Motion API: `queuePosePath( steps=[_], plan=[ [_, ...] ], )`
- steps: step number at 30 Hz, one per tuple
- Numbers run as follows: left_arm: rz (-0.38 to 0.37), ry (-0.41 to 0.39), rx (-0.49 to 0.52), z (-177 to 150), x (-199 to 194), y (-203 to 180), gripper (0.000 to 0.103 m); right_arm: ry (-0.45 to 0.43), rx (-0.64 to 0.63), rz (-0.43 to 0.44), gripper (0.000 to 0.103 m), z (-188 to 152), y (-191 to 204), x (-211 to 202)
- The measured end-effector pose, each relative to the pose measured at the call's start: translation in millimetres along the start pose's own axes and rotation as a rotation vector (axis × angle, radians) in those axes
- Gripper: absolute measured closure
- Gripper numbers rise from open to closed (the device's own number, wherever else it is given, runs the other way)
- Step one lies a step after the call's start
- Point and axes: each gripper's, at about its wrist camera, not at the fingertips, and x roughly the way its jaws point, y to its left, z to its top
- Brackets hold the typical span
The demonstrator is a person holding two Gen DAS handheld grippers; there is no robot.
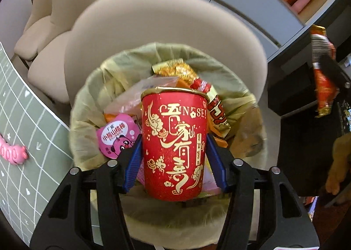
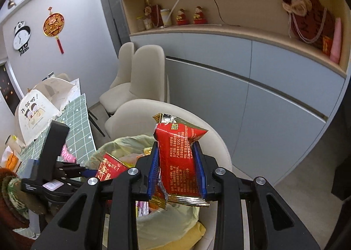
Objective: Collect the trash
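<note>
Grey cabinet fronts and a wood-lined shelf niche full of little figurines fill the background, with a panda clock and a red-gold hanging ornament seen on the far wall. Cream chairs are lined up along the cabinets, and one more cream chair is parked right behind the trash bin, which is lined with a pale yellow-green bag. A green grid-pattern tablecloth is visible just beside the bin, with something pink lying on it.

The bin is already stuffed with wrappers: a pink round-ish packet, a gold-and-red wrapper, some orange bits.

A red paper cup with gold lettering is clamped upright between the blue pads of the left gripper, held directly over the bin's opening, above the pile. Whether its base touches the trash below can't be told.

A red snack wrapper with gold edges is pinched between the right gripper pads, crumpled a bit at the bottom, and is held over the near rim of the same bin. From the left wrist view that wrapper is seen off to the right, well apart from the cup.
</note>
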Motion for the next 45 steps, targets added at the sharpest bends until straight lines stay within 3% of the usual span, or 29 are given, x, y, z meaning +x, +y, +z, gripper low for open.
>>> queuePosePath(
  steps=[4,9,14,21,24,28,33,35,37,40,45],
  plan=[
    [0.051,-0.016,0.016,3.8,4.5,-5.7,0.049,0.017,0.019,-0.003,0.074,-6.8,-10.0,2.9],
    [-0.019,-0.064,-0.013,9.4,-7.2,-3.2,0.045,0.025,0.025,0.013,0.073,-10.9,-2.6,6.0],
    [-0.061,-0.143,-0.018,-2.8,-46.3,7.3,0.034,0.031,-0.007,0.069,0.072,-6.5,18.0,19.1],
    [0.050,-0.304,-0.132,-34.7,-119.0,52.0,0.033,0.085,-0.116,0.226,0.072,-5.3,83.5,50.1],
    [0.099,-0.360,-0.217,-62.6,-146.5,80.9,0.033,0.172,-0.178,0.284,0.072,-16.3,114.4,81.1],
    [0.161,-0.416,-0.308,-100.9,-176.8,114.5,0.033,0.341,-0.194,0.236,0.072,-39.2,121.2,127.8],
    [0.283,-0.468,-0.365,-140.1,-198.1,131.8,0.033,0.399,-0.192,0.185,0.072,-50.7,113.3,141.9],
    [0.306,-0.467,-0.380,-149.0,-201.5,137.3,0.033,0.407,-0.192,0.174,0.072,-51.2,112.6,142.2],
    [0.311,-0.470,-0.390,-155.4,-205.6,138.0,0.033,0.403,-0.193,0.167,0.062,-52.2,112.9,138.8],
    [0.317,-0.493,-0.376,-163.6,-215.2,134.6,0.033,0.391,-0.212,0.164,0.057,-54.6,116.0,127.9],
    [0.296,-0.515,-0.360,-176.2,-221.3,128.4,0.032,0.300,-0.226,0.120,0.053,-53.0,119.4,88.9]
  ],
)
